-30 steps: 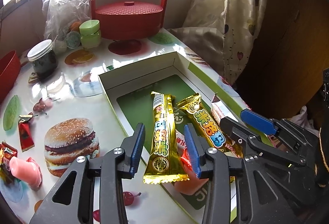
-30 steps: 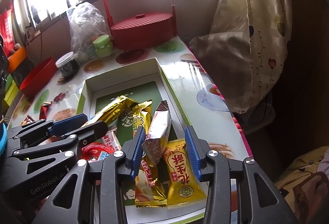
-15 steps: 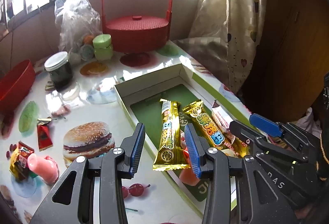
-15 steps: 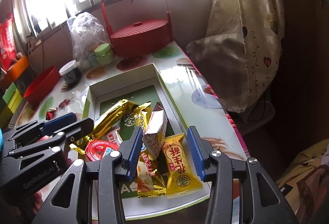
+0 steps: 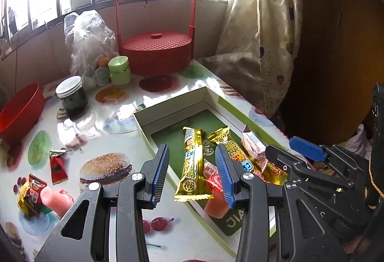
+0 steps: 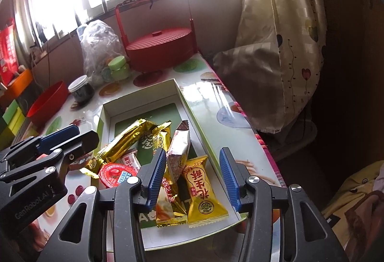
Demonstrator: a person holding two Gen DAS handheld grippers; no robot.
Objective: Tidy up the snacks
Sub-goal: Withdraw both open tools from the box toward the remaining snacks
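While several snacks already lie in the green box (image 5: pixel 172 103), a few wrappers (image 5: pixel 57 167) wait on the tabletop (image 5: pixel 100 132); left gripper (image 5: pixel 192 173) and right gripper (image 6: pixel 193 172) hover released, fingers empty, so the job looks over half done

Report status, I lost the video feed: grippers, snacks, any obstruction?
Both grippers open, holding nothing. Most snacks in the box; three still left on the table. Nothing blocking.
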